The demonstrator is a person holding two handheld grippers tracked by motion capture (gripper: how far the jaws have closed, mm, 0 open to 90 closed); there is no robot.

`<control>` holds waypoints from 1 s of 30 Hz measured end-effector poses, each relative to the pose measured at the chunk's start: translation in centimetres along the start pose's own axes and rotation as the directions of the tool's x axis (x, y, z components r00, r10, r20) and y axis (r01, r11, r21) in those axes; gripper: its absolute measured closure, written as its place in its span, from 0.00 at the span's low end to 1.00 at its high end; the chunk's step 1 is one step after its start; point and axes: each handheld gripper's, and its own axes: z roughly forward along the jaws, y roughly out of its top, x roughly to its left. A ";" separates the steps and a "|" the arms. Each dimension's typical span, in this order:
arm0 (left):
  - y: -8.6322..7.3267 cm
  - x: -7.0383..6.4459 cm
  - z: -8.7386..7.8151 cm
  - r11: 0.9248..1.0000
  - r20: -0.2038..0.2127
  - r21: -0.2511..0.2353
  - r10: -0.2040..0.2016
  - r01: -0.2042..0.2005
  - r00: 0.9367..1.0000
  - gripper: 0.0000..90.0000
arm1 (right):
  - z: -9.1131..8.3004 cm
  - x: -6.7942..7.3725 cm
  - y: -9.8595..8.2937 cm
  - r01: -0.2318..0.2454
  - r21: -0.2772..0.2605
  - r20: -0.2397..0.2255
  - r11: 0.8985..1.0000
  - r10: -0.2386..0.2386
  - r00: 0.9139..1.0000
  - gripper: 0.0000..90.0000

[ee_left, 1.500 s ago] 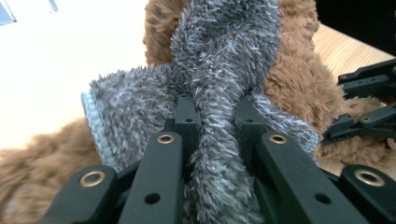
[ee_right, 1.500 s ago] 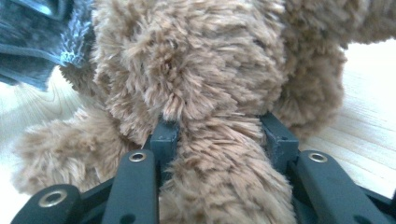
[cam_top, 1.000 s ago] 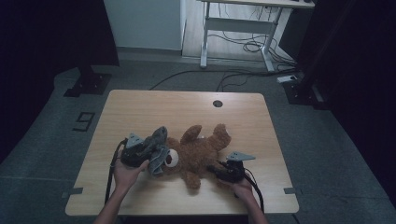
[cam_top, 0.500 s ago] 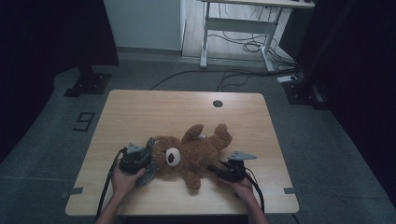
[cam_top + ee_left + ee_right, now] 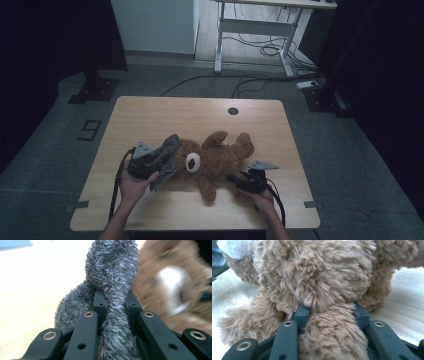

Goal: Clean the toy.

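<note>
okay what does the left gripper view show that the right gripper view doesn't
Left gripper view alone: the left gripper pinching a fold of fuzzy grey cloth, with the bear's white muzzle blurred behind it. Right gripper view alone: the right gripper clamped around a brown limb of the teddy bear, with other limbs beside it. Both: brown bear fur, black jaws closed on something soft, and the pale wooden table.

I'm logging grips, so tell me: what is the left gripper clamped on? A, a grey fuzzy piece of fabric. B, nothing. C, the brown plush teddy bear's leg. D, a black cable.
A: the left gripper has its jaws closed around the grey fuzzy fabric, beside the brown plush teddy bear.
</note>
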 end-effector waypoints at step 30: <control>0.1 3.0 5.4 0.987 -0.105 0.151 -0.043 0.059 0.994 0.84 | 0.0 0.1 0.0 0.011 0.000 0.002 1.000 -0.011 1.000 0.67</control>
